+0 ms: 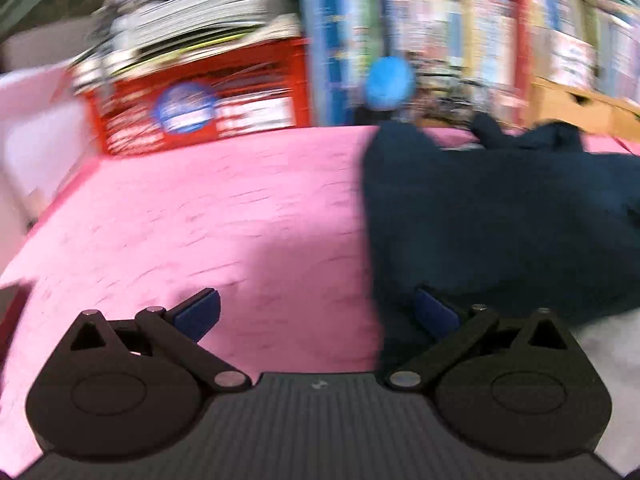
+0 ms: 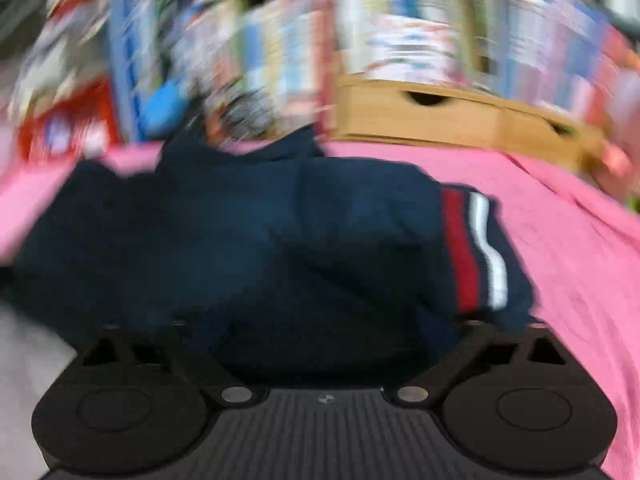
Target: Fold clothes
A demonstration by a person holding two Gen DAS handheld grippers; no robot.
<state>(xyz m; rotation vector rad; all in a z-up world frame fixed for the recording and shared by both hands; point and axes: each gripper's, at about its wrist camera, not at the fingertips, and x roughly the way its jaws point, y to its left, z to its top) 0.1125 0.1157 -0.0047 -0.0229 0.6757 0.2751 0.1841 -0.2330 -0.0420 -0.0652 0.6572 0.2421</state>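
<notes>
We see a navy garment (image 2: 248,248) lying bunched on the pink cloth (image 1: 224,216) that covers the surface, nearer the surface's right half in the left view and running to the front edge. A sleeve cuff with red and white stripes (image 2: 476,248) lies at the garment's right side.

Left claw (image 1: 316,312): wide, nothing between the pads. One blue pad (image 1: 198,314) hangs over bare pink cloth, the other sits at the garment's left edge. We judge it is lining up to take that edge for a fold.

Right claw (image 2: 324,332): jaws stand wide apart over the garment's near hem, fingertips lost in blur against the dark fabric. We cannot tell whether they touch it, and no grip shows. Likely going for the hem on the cuff side, so both claws can lift one edge together.

Folding looks not yet begun; the garment is still rumpled.

Room: packed bookshelves (image 1: 460,40) behind the far edge, a red crate (image 1: 208,108) at the far left corner, a wooden drawer box (image 2: 452,116) at the far right. All heavily blurred.
</notes>
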